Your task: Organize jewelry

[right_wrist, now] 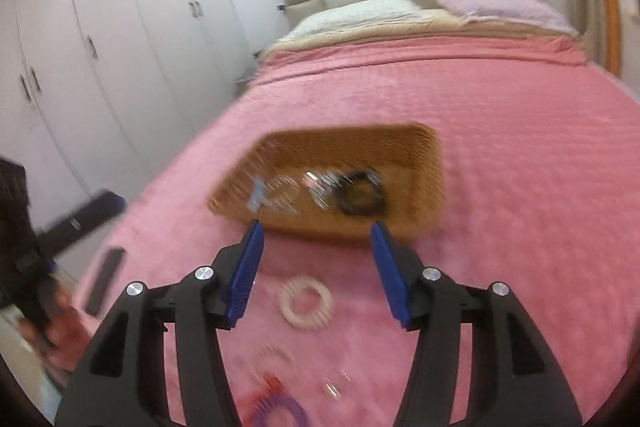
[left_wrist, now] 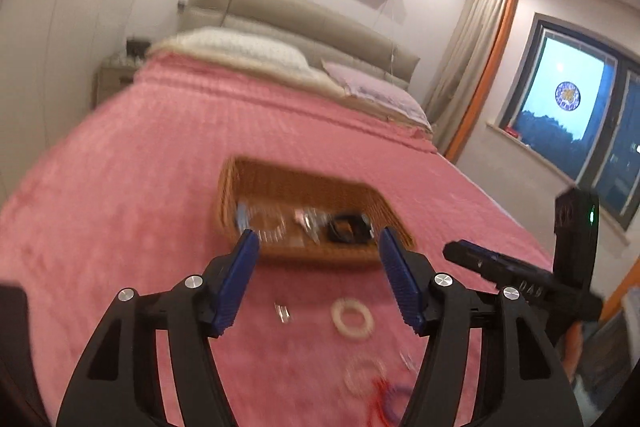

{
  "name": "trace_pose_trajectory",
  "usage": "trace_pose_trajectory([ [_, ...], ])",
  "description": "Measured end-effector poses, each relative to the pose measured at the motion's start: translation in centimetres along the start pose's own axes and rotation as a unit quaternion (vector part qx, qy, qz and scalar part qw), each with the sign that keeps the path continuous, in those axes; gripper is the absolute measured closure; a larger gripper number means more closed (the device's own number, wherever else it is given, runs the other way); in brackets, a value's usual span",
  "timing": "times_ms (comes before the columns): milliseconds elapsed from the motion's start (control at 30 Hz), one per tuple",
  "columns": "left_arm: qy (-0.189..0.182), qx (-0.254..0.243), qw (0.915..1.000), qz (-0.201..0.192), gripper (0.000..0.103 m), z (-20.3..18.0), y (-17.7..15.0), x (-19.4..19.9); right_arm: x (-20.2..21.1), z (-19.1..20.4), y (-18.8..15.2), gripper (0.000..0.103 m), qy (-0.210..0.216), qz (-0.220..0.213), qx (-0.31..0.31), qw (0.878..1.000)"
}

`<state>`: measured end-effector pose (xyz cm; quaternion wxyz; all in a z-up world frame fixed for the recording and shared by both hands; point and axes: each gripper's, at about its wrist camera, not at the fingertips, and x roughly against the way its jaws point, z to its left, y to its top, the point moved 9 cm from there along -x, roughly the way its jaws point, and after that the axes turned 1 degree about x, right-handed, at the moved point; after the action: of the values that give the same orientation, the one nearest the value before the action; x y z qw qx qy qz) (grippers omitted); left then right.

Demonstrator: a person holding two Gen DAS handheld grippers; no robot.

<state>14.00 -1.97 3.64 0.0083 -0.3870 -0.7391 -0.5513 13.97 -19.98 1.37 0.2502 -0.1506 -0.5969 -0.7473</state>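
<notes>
Tongs, L & R, both gape wide, empty, poised above loose pieces on the bed, prob. lining up a pick. White ring lies nearest; basket beyond already holds several items.

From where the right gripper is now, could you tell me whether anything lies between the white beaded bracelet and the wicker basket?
Nothing visible does. The white beaded bracelet lies on the pink blanket between the open fingers of the right gripper, and only bare blanket separates it from the near wall of the wicker basket.
</notes>
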Motion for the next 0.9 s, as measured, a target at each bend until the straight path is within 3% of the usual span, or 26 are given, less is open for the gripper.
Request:
trace_pose_trajectory([
  [133,-0.001,0.006,0.9994,0.035,0.044,0.1,-4.1,-0.2,0.2,-0.8,-5.7,0.051,-0.014,0.036,-0.021,0.999],
  [267,-0.007,0.005,0.9965,0.083,0.048,-0.4,-8.1,-1.7,-0.8,-2.2,-10.2,0.051,-0.057,0.062,-0.029,0.996],
  [300,-0.006,0.0,0.9948,0.101,0.053,-0.6,-9.2,-2.6,-1.0,-2.3,-10.8,0.051,-0.054,0.066,-0.033,0.996],
  [367,-0.006,-0.005,0.9924,0.123,0.054,-0.9,-10.8,-3.7,-1.1,-2.4,-12.1,0.059,-0.037,0.079,-0.042,0.995],
  [567,0.026,-0.029,0.9778,0.206,0.055,-0.9,-14.3,-8.3,-1.8,-1.1,-12.6,0.061,-0.047,0.094,-0.012,0.994],
  [667,0.018,-0.034,0.9773,0.208,0.056,-1.4,-14.1,-9.0,-2.6,-0.5,-12.7,0.068,-0.055,0.106,-0.004,0.993],
  [733,0.002,-0.032,0.976,0.215,0.069,-1.8,-13.9,-9.7,-3.0,-0.8,-12.7,0.076,-0.069,0.111,-0.008,0.991],
  [867,0.003,-0.073,0.9718,0.224,0.073,-3.0,-14.4,-10.7,-3.3,-0.4,-12.7,0.077,-0.058,0.112,-0.004,0.992],
  [900,0.002,-0.084,0.9704,0.226,0.083,-3.3,-14.7,-10.9,-3.4,-0.1,-12.7,0.083,-0.057,0.113,0.004,0.992],
])
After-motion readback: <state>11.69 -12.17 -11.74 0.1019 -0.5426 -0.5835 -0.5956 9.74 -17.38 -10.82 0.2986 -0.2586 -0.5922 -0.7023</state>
